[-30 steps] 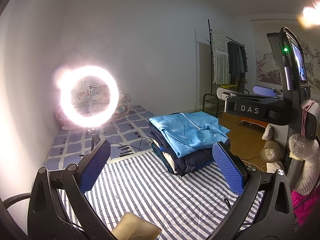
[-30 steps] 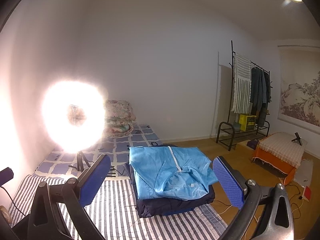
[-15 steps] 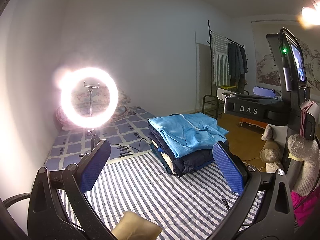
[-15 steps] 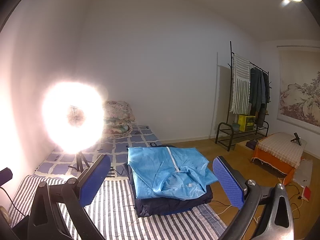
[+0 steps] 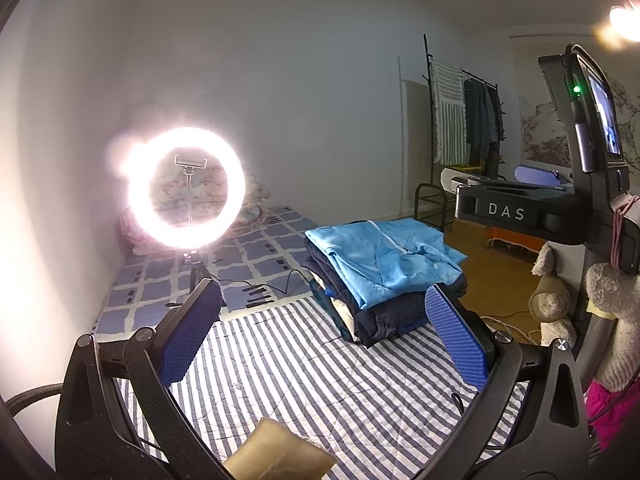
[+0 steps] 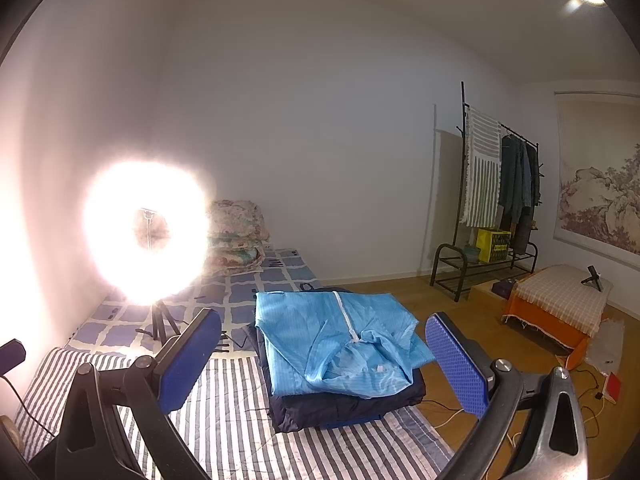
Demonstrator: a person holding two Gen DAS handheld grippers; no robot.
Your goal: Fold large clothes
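A folded light-blue garment [image 5: 384, 256] [image 6: 340, 344] with a white zipper lies on top of a stack of folded dark navy clothes [image 5: 384, 316] [image 6: 344, 404] at the right edge of the striped bedsheet [image 5: 304, 384] [image 6: 224, 420]. My left gripper [image 5: 320, 332] is open and empty, held above the sheet, short of the stack. My right gripper [image 6: 324, 360] is open and empty, also held back from the stack, which shows between its blue pads.
A lit ring light on a tripod [image 5: 186, 188] [image 6: 148, 240] stands on the blue checked mattress. A folded floral quilt [image 6: 236, 232] lies by the wall. A clothes rack [image 6: 496, 204], an orange stool [image 6: 556, 312], a "DAS" machine [image 5: 520, 212] and plush toys [image 5: 612, 320] stand to the right.
Both grippers drifted slightly; the clothes stack sits a little lower and to the left in the views. Both stay open and empty.
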